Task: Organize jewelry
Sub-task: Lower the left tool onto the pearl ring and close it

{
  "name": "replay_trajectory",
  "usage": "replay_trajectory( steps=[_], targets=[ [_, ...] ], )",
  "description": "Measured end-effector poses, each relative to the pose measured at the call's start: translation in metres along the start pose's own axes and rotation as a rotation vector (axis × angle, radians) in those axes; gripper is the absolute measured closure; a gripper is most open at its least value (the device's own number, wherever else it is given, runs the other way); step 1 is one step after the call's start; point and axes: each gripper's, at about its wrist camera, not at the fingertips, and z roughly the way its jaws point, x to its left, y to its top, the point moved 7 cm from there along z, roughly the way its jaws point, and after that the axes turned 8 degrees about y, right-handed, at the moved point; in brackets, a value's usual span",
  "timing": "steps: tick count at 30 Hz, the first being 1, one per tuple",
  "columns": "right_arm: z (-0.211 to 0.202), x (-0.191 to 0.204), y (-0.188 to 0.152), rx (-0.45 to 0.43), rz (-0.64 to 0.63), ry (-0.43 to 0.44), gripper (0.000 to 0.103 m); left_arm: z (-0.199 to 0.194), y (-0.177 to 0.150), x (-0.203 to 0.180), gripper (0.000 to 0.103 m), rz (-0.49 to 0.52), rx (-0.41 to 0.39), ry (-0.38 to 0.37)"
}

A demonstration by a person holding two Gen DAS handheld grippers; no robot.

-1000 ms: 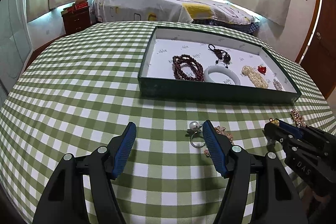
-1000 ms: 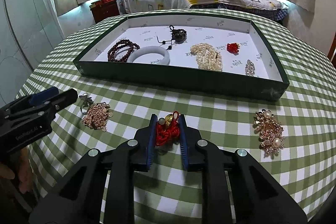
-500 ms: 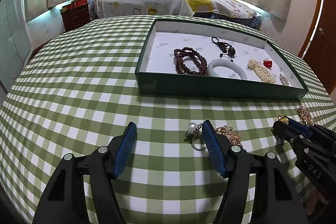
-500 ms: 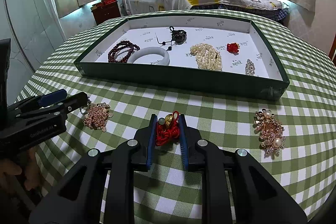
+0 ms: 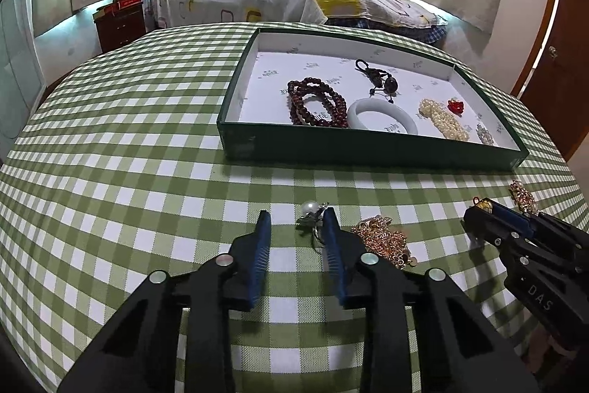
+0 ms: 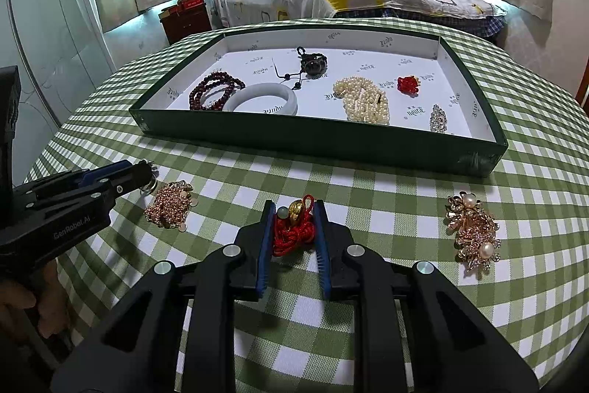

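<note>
Jewelry is partly sorted in the green tray (image 6: 316, 142), so my right gripper (image 6: 294, 214) stays clamped on the red knotted charm (image 6: 292, 232) over the checked cloth (image 5: 121, 179), while my left gripper (image 5: 296, 227) is closing around the pearl ring (image 5: 313, 214) but not pinching it yet.

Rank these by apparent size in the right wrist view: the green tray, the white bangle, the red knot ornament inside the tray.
1. Green cardboard tray, by far the largest.
2. White jade-like bangle.
3. Small red knot ornament, the smallest.
All three sit at similar depth, so the order is safe.
</note>
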Motion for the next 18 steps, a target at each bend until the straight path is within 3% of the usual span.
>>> replay_trajectory(
  steps=[3, 18],
  targets=[
    [-0.0002, -0.0001, -0.0002, -0.001, 0.000, 0.000, 0.082, -0.0001, 0.0002, 0.0003, 0.084, 0.003, 0.001, -0.008],
    [-0.0008, 0.0006, -0.0004, -0.005, 0.000, -0.001, 0.082, 0.0019, 0.0023, -0.0019, 0.084, -0.023, 0.012, -0.031]
  ],
)
